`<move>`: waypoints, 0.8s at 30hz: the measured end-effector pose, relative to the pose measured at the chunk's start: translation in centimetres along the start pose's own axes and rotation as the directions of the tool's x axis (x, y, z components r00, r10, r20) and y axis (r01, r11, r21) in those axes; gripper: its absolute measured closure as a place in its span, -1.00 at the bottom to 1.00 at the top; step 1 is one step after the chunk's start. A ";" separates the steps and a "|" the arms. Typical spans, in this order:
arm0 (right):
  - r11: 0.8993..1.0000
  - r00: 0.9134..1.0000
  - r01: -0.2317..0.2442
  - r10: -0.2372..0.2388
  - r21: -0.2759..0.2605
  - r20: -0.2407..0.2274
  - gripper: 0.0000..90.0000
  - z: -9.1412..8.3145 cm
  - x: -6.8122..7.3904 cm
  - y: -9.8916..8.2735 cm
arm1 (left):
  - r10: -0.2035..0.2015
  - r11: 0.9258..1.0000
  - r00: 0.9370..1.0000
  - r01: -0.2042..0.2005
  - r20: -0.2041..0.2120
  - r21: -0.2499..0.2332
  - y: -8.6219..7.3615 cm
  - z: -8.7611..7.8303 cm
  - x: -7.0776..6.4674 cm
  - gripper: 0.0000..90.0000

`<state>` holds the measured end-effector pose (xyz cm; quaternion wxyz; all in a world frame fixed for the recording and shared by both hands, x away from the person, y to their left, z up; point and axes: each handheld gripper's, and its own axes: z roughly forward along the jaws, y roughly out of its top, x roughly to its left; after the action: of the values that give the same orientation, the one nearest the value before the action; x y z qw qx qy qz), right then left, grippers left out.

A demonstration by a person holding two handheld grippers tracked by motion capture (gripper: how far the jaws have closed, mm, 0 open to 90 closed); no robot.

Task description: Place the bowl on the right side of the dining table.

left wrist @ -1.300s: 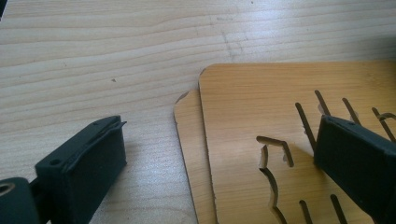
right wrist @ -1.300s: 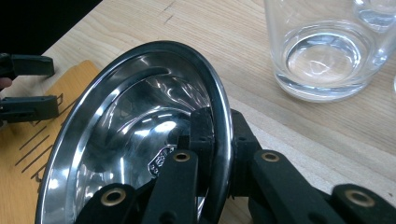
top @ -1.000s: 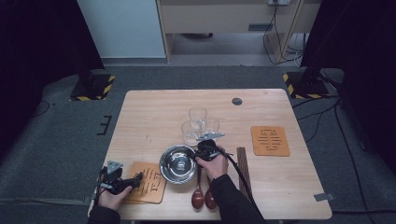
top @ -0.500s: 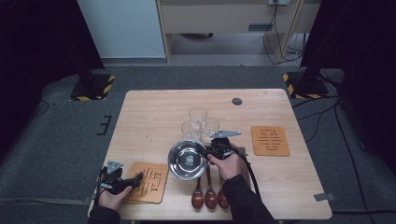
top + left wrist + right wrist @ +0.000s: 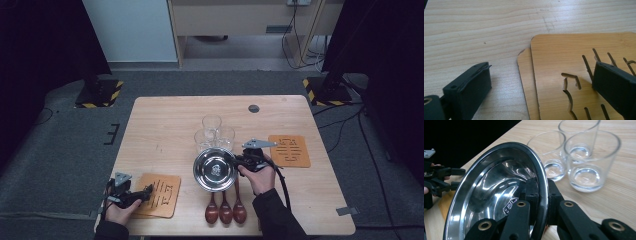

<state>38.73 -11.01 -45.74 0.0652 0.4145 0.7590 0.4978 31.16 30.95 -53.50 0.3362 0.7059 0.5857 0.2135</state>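
Wood tabletop (image 5: 165, 130), dark room. Right gripper (image 5: 239, 162) fingers pinch the steel bowl (image 5: 215, 170) by its rim, tilted above the wooden spoons (image 5: 225, 210), beside three glasses (image 5: 214, 134). Left gripper (image 5: 145, 192) fingers wide over stacked coasters (image 5: 162, 192). Keep bowl clear of glasses; likely bound for right coaster (image 5: 289, 150).

shiny silver steel bowl (image 5: 215, 170) with mirror finish; clear colourless glasses (image 5: 214, 132); reddish-brown wooden spoons (image 5: 225, 211); tan slotted coasters (image 5: 158, 195) near the front-left corner and right edge (image 5: 289, 150); pale wood-grain table (image 5: 160, 130); black grippers (image 5: 541, 195).
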 end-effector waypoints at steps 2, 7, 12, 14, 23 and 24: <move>1.000 1.000 -0.001 0.001 -0.004 0.004 0.87 -0.5 -0.3 -0.2 | 0.000 1.000 1.000 0.000 0.000 0.000 0.0 0.0 0.0 -0.97; 1.000 1.000 -0.009 0.010 -0.018 0.018 0.87 -1.7 -1.1 -0.6 | 0.000 1.000 1.000 0.000 0.000 0.000 0.0 0.0 0.0 -0.97; 0.999 0.999 -0.020 0.021 -0.031 0.032 0.87 -2.7 -1.9 -0.8 | 0.000 1.000 1.000 0.000 0.000 0.000 0.0 0.0 0.0 -0.97; 0.999 0.999 -0.024 0.025 -0.041 0.041 0.87 -3.0 -2.3 -0.9 | 0.000 1.000 1.000 0.000 0.000 0.000 0.0 0.0 0.0 -0.97; 0.995 0.996 -0.050 0.056 -0.083 0.069 0.86 -4.6 -3.9 -0.9 | 0.000 1.000 1.000 0.000 0.000 0.000 0.0 0.0 0.0 -0.97; 0.995 0.996 -0.049 0.056 -0.089 0.074 0.87 -4.8 -4.1 -0.8 | 0.000 1.000 1.000 0.000 0.000 0.000 0.0 0.0 0.0 -0.97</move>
<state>38.46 -17.32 -45.34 0.0990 0.4498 0.7225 0.5157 31.16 30.94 -53.50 0.3362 0.7060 0.5857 0.2136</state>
